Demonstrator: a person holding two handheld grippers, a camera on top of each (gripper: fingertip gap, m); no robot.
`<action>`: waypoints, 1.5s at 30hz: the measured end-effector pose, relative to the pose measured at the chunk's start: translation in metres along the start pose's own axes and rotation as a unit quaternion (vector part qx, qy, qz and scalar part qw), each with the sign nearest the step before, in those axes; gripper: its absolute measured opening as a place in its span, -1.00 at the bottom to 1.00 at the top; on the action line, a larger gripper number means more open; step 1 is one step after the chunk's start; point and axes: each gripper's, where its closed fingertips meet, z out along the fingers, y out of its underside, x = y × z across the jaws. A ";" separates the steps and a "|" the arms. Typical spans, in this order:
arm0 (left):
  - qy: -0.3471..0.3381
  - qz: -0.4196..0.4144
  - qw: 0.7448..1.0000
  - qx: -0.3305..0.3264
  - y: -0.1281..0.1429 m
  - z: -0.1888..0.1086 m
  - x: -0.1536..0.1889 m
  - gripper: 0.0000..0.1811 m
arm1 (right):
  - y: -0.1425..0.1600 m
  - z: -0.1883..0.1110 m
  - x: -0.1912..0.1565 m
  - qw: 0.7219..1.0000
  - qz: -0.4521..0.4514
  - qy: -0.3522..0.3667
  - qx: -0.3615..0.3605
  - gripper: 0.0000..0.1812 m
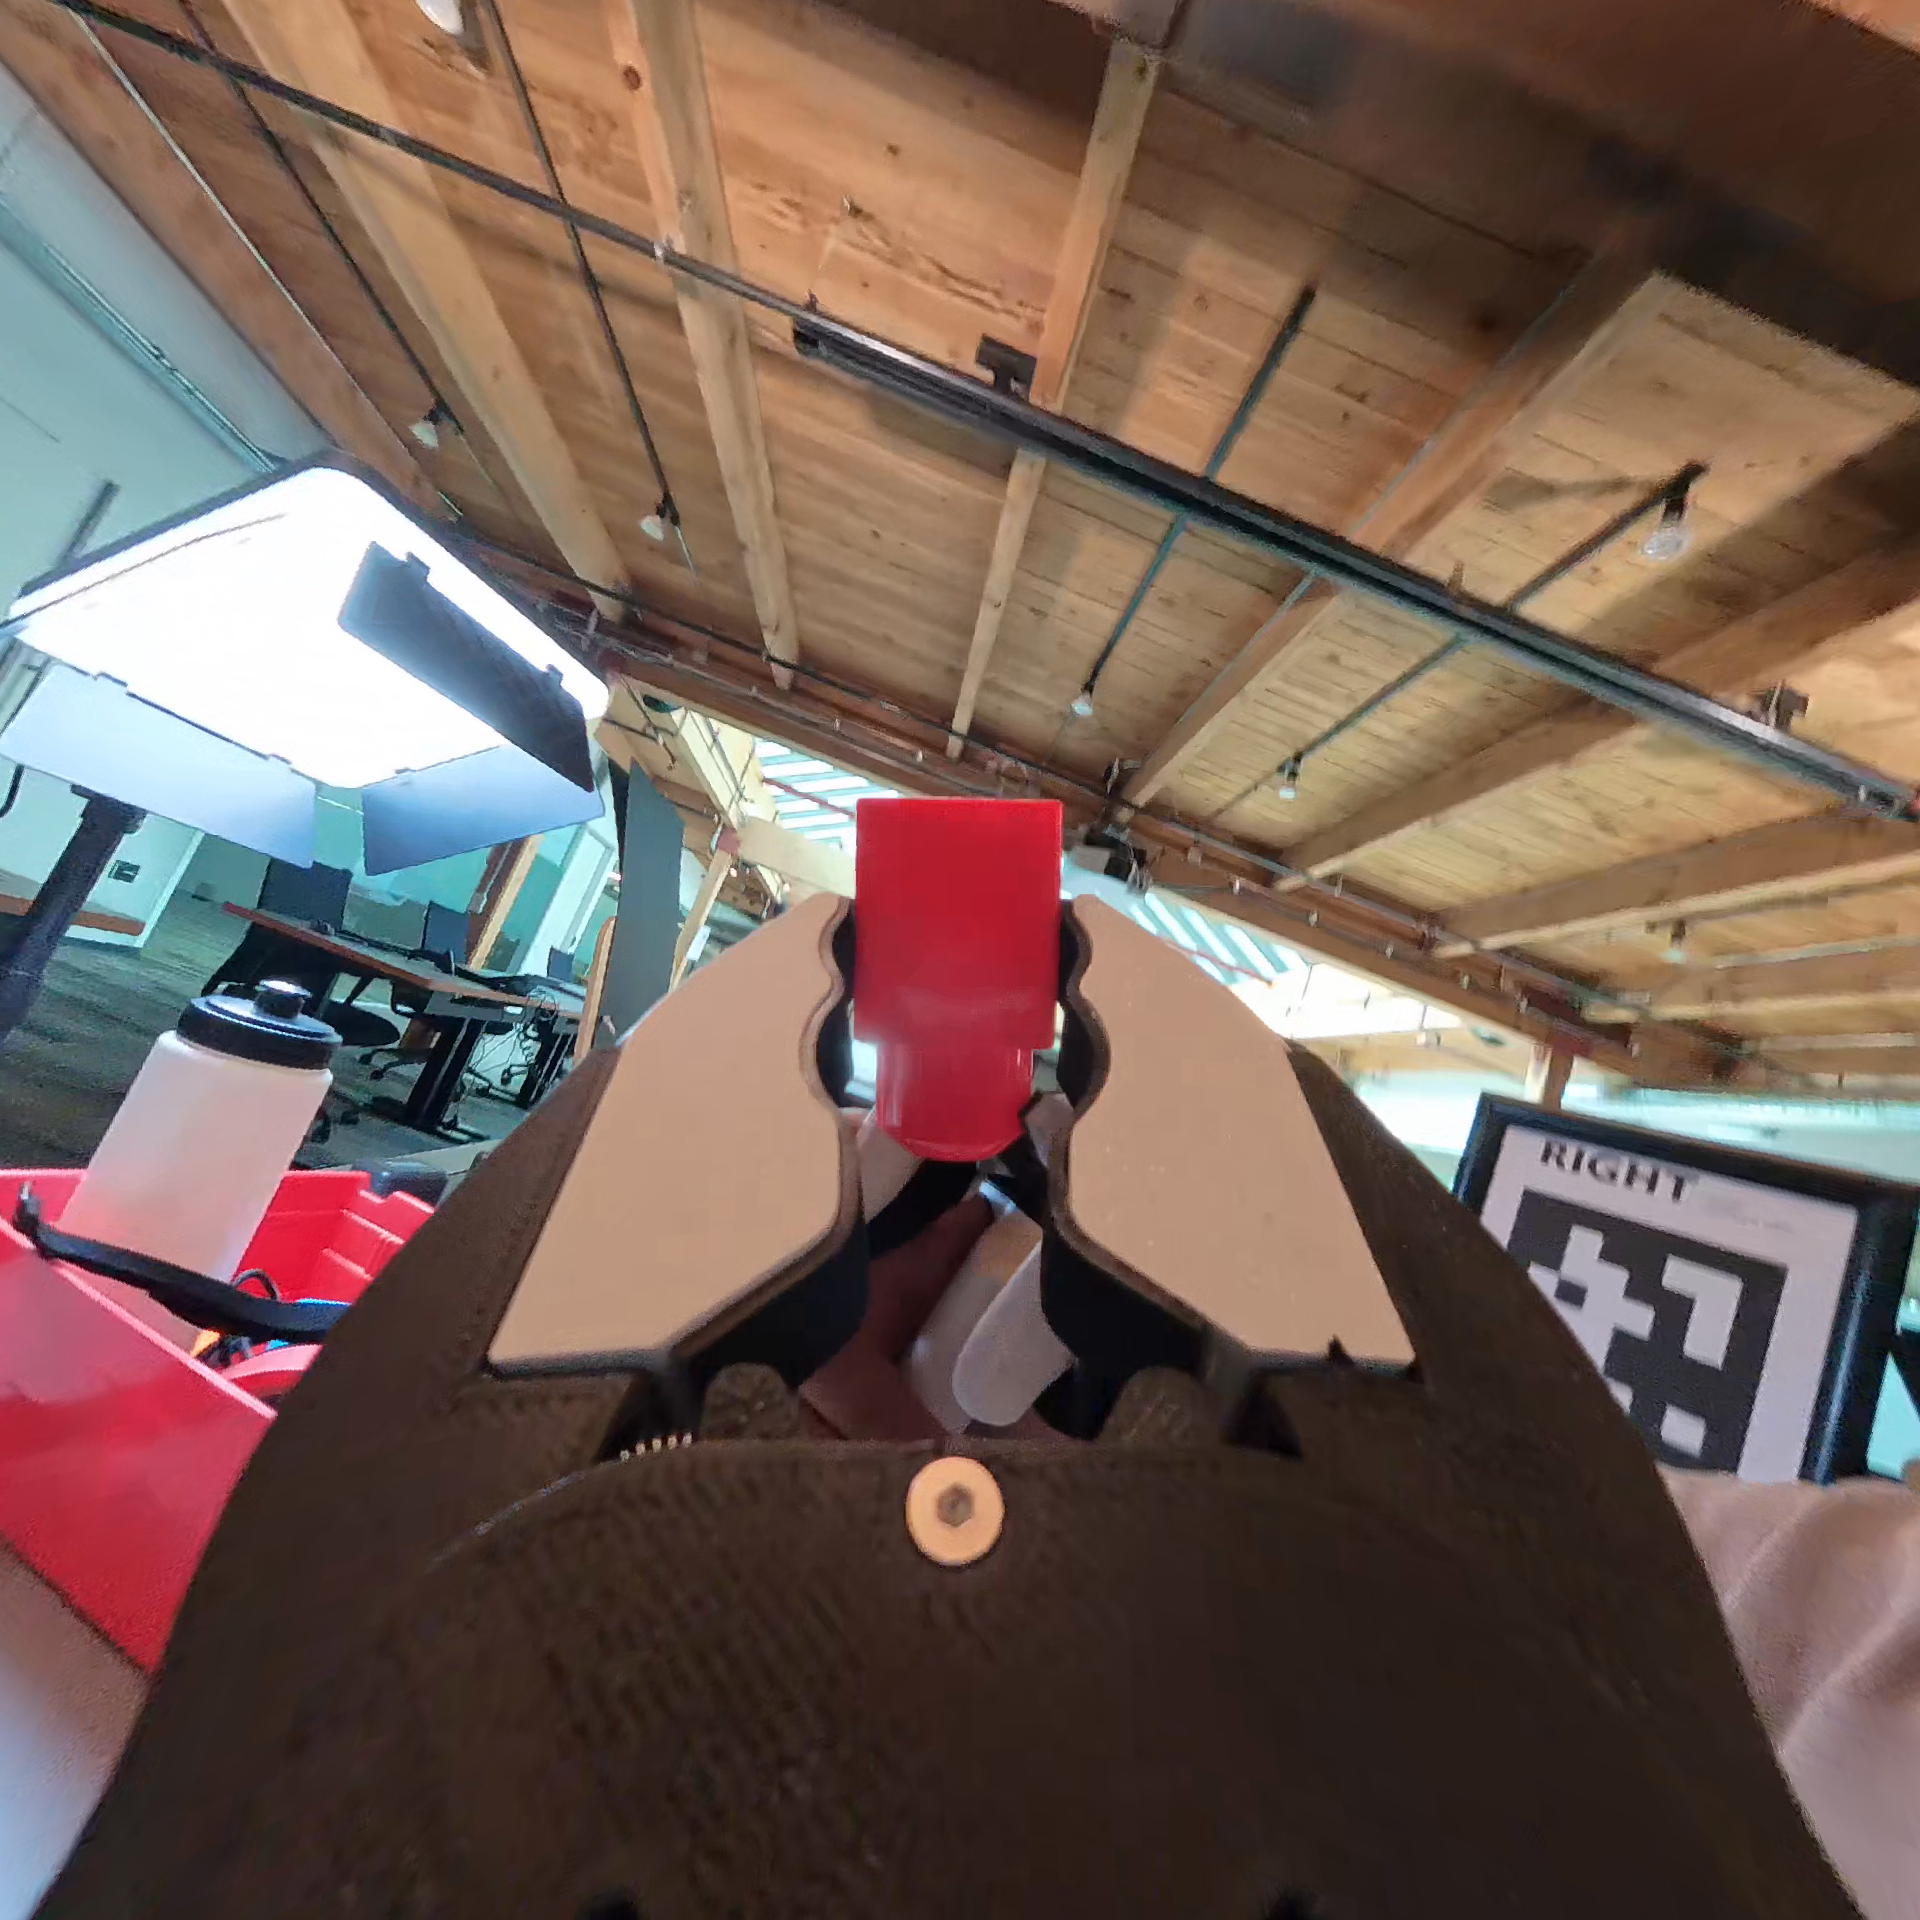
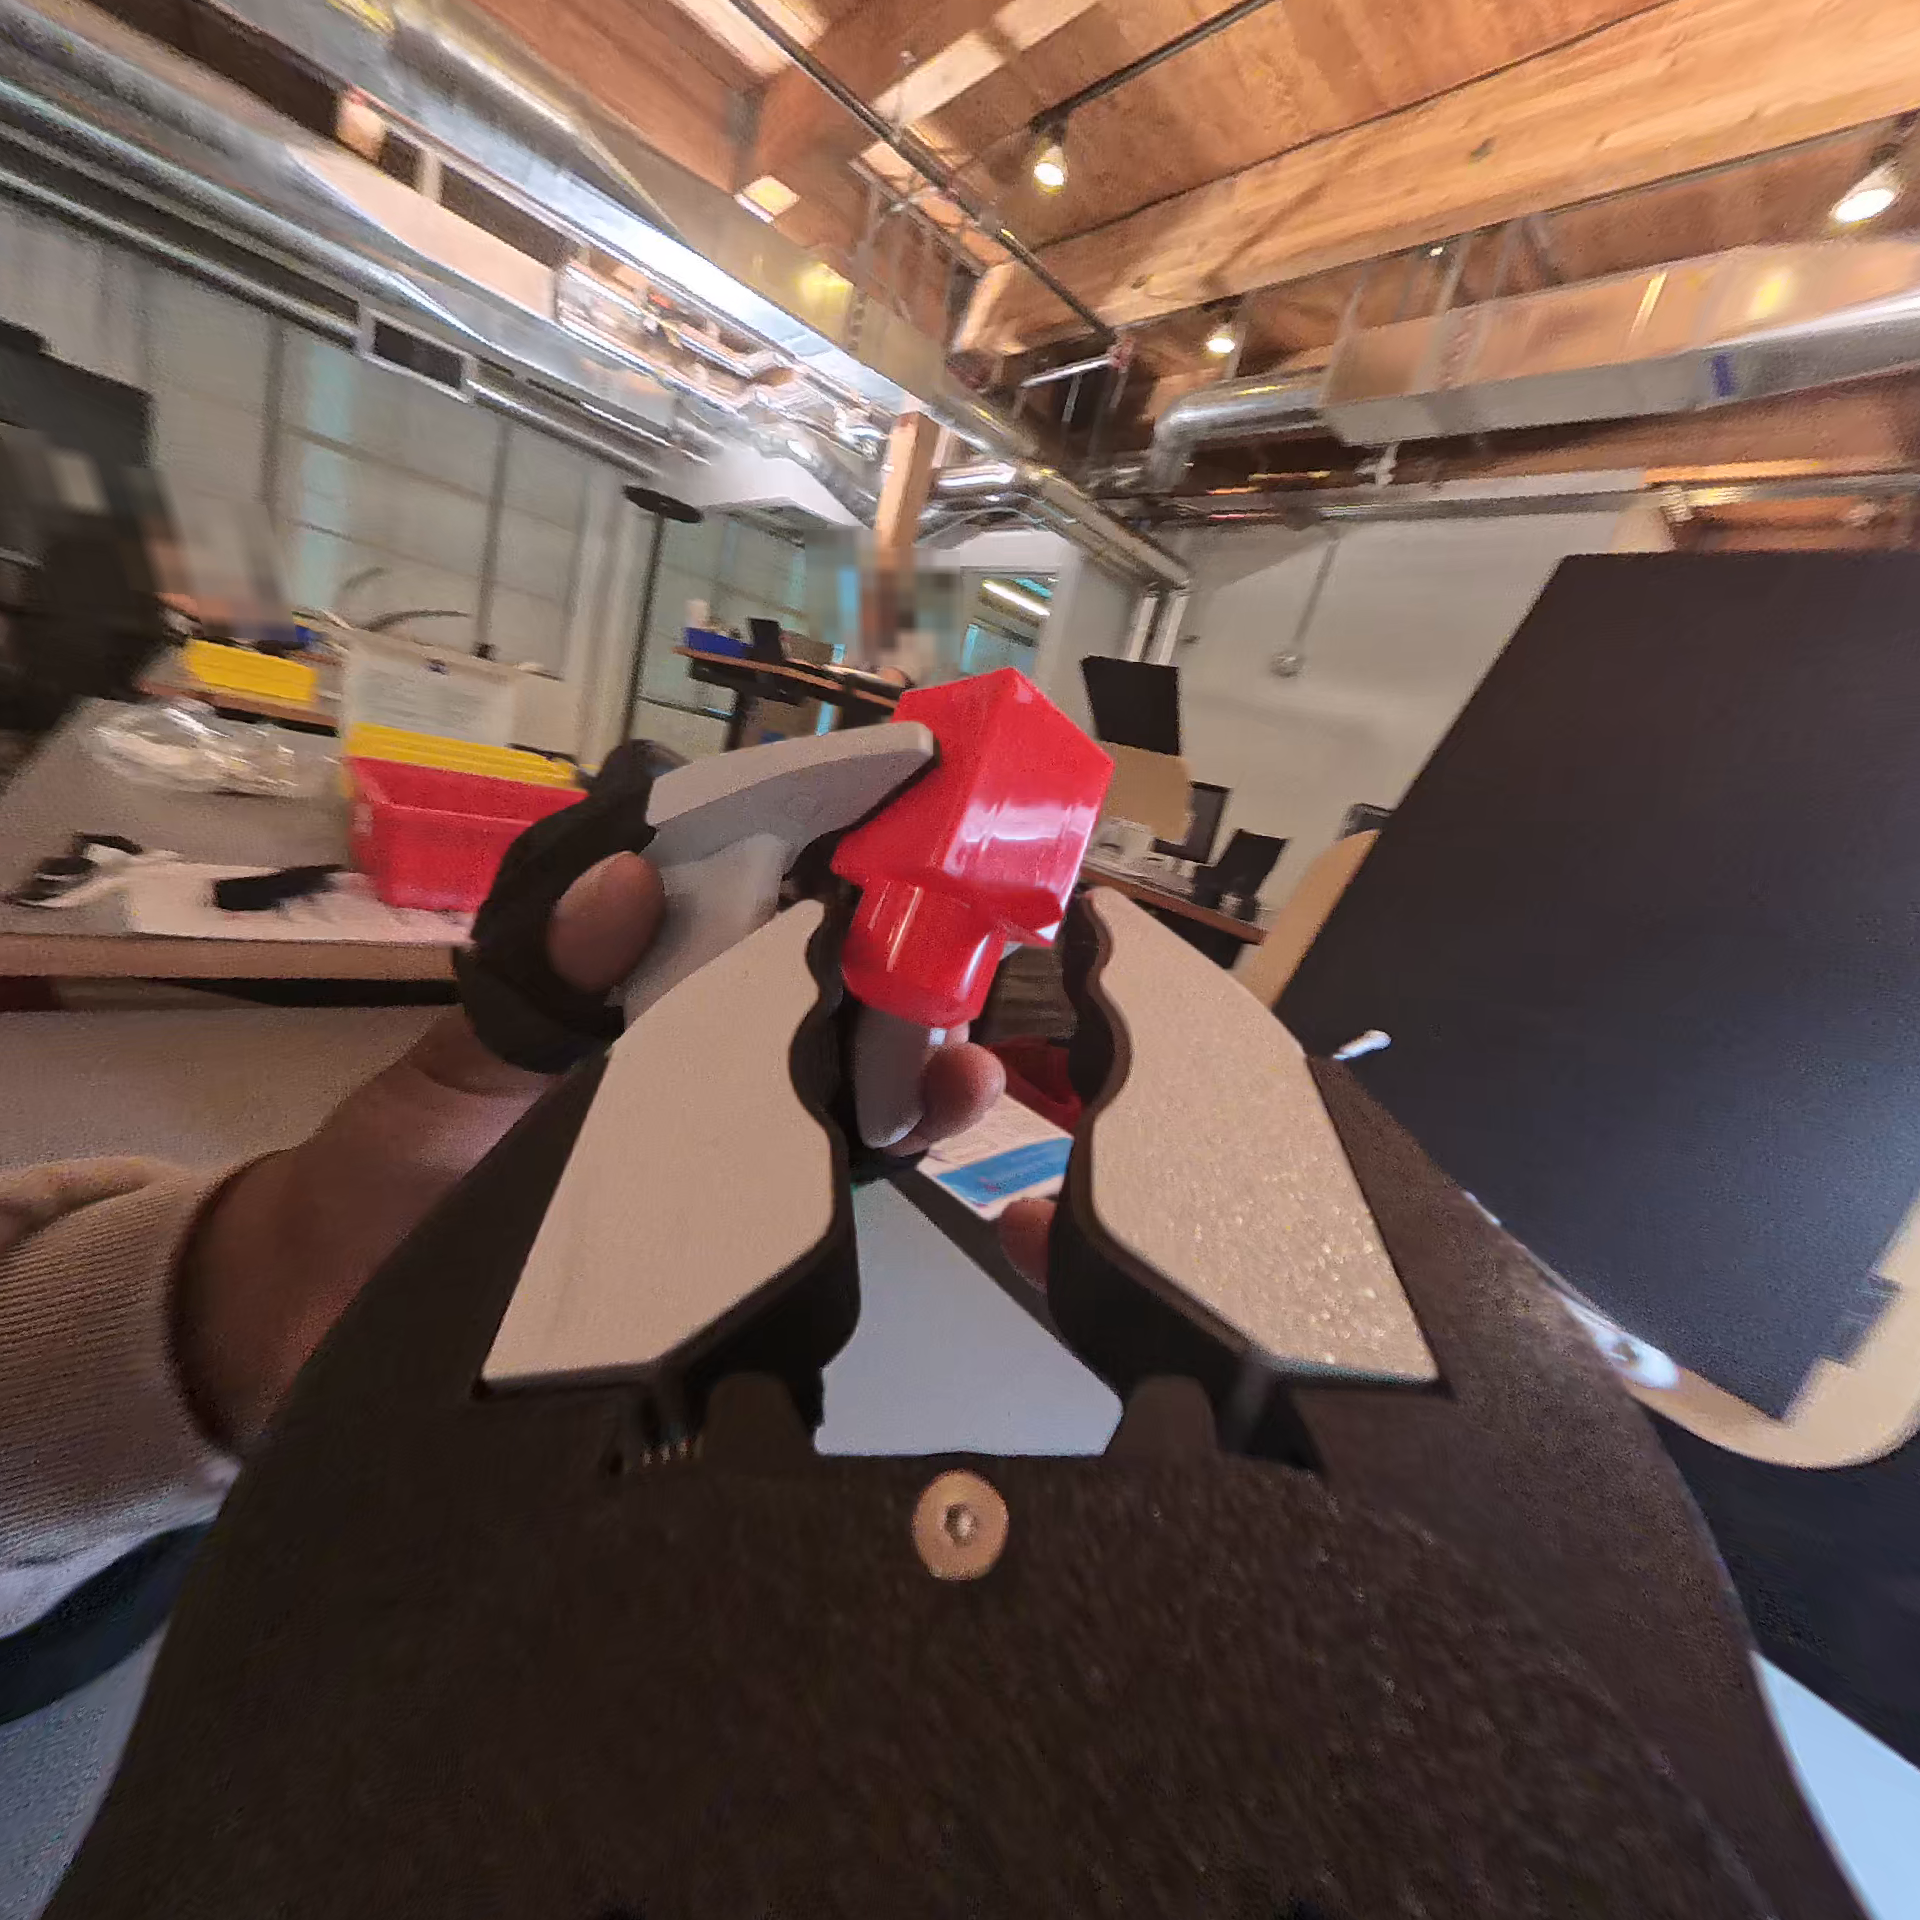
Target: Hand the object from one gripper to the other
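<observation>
The object is a red plastic block (image 1: 956, 862) with a narrower round stem. In the left wrist view my left gripper (image 1: 956, 966) is shut on its wide part and holds it up in the air, stem towards the camera. Pale fingers (image 1: 987, 1340) of the other gripper show behind it. In the right wrist view the same block (image 2: 987, 810) is tilted, held by the left gripper's grey fingers (image 2: 769, 800) that come in from the left. My right gripper (image 2: 951, 935) is open, its jaws on either side of the stem, with a small gap on the right.
A red bin (image 1: 104, 1403) with a white bottle (image 1: 197, 1132) stands at the left, and a framed black-and-white marker board (image 1: 1662, 1320) at the right. A large black board (image 2: 1610, 935) stands at the right. A person's hand (image 2: 416, 1091) holds the left gripper. A table (image 2: 208, 945) carries a red bin (image 2: 436, 842). The tips of both grippers are at nearly the same place.
</observation>
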 end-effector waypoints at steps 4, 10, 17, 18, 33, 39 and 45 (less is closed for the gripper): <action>-0.007 -0.039 0.999 0.035 0.005 -0.003 -0.010 -0.60 | 0.003 -0.001 0.007 0.997 -0.066 0.040 -0.019 -0.54; 0.043 -0.016 0.998 0.049 0.005 -0.007 0.004 -0.60 | 0.006 -0.001 -0.005 0.998 0.012 -0.031 -0.052 -0.51; 0.094 0.096 0.991 0.000 0.013 -0.006 0.030 -0.59 | -0.003 -0.009 -0.020 0.993 -0.055 -0.082 -0.059 -0.55; 0.100 0.119 0.988 -0.011 0.015 -0.006 0.033 -0.60 | -0.005 -0.011 -0.022 0.992 -0.058 -0.090 -0.065 -0.56; 0.110 0.216 0.966 -0.091 0.027 -0.003 0.054 -0.58 | -0.029 -0.020 -0.030 0.960 -0.280 -0.019 0.010 -0.52; 0.072 0.228 0.965 -0.109 0.026 -0.001 0.045 -0.58 | -0.031 -0.026 -0.015 0.951 -0.308 0.010 0.010 -0.53; -0.013 0.219 0.959 -0.180 0.018 -0.004 0.022 -0.44 | -0.031 -0.035 0.021 0.911 -0.402 0.083 -0.023 -0.53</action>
